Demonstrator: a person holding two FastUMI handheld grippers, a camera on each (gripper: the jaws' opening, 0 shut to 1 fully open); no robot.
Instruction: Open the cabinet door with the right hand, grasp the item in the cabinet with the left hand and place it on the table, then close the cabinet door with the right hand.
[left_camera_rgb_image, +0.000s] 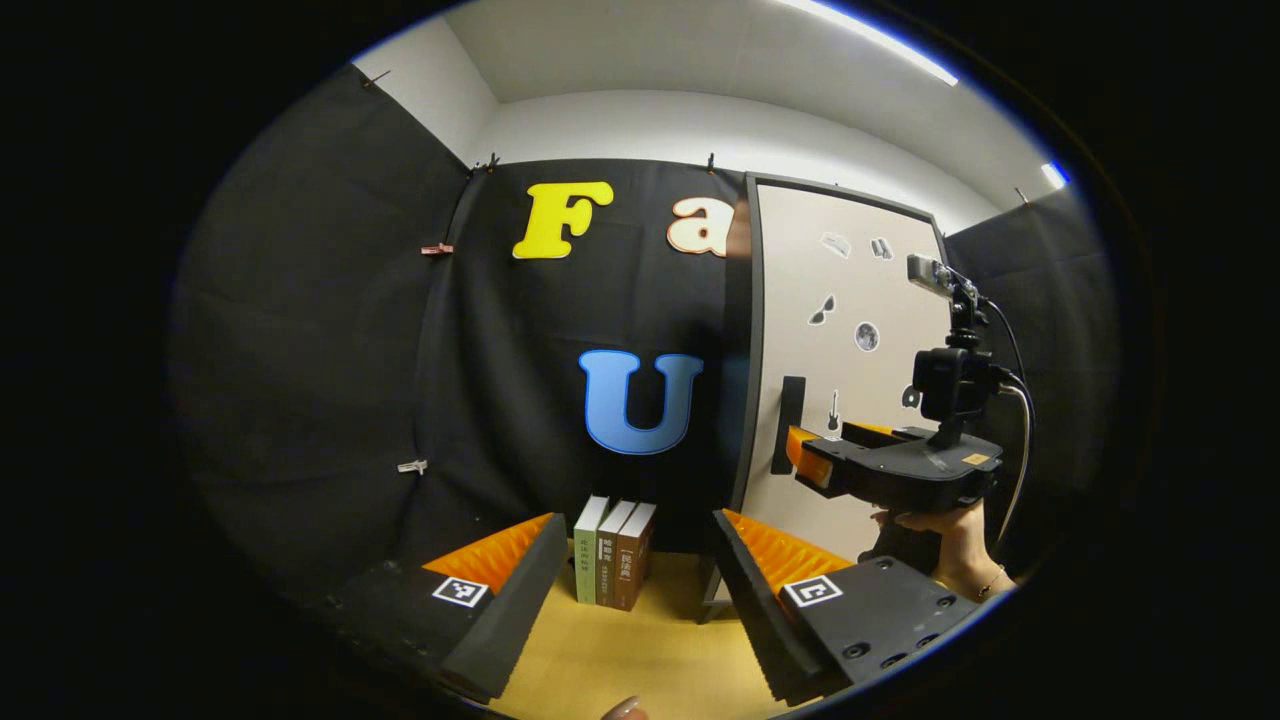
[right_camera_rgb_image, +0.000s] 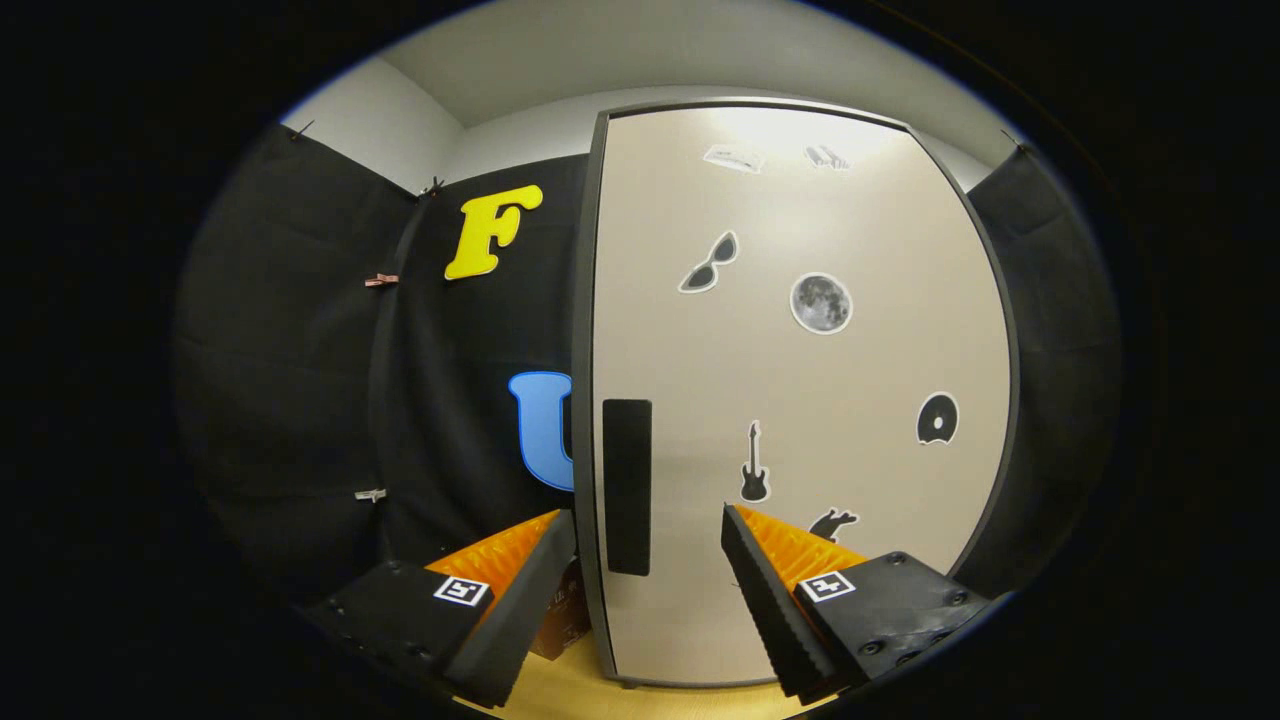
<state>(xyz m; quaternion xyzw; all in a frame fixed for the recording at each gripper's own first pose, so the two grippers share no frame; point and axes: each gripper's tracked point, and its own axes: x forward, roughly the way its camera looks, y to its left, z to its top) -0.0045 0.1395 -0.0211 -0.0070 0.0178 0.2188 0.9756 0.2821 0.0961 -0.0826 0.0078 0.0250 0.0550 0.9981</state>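
Both tongs stand wide apart and hold nothing. Left tongs (left_camera_rgb_image: 640, 590), seen in the left gripper view, have the two fingers spread, and between them, farther off, three books (left_camera_rgb_image: 613, 551) stand upright on the yellow wooden surface (left_camera_rgb_image: 640, 660). These books stand side by side, touching each other, with the spines turned toward the camera, and their long axis goes up and down. They stand just to the left of the cabinet.

Right tongs (right_camera_rgb_image: 648, 590) are also released, as the right gripper view shows. Their fingers frame the lower left part of the cabinet door (right_camera_rgb_image: 800, 380) and the dark handle (right_camera_rgb_image: 627, 487), but they do not press on it. I cannot tell if a finger touches the door. In the left gripper view the same right tongs (left_camera_rgb_image: 800, 455) reach from the right toward the handle (left_camera_rgb_image: 790, 425), with their tip very near it, and a hand (left_camera_rgb_image: 945, 545) holds the tool from below.

The cabinet door is shut, pale, with a dark frame. It stands upright, and its long axis is vertical. The handle is a narrow upright bar near the left edge of the door. Small stickers (right_camera_rgb_image: 822, 303) are spread on the door. Whatever is inside the cabinet is hidden behind the shut door.
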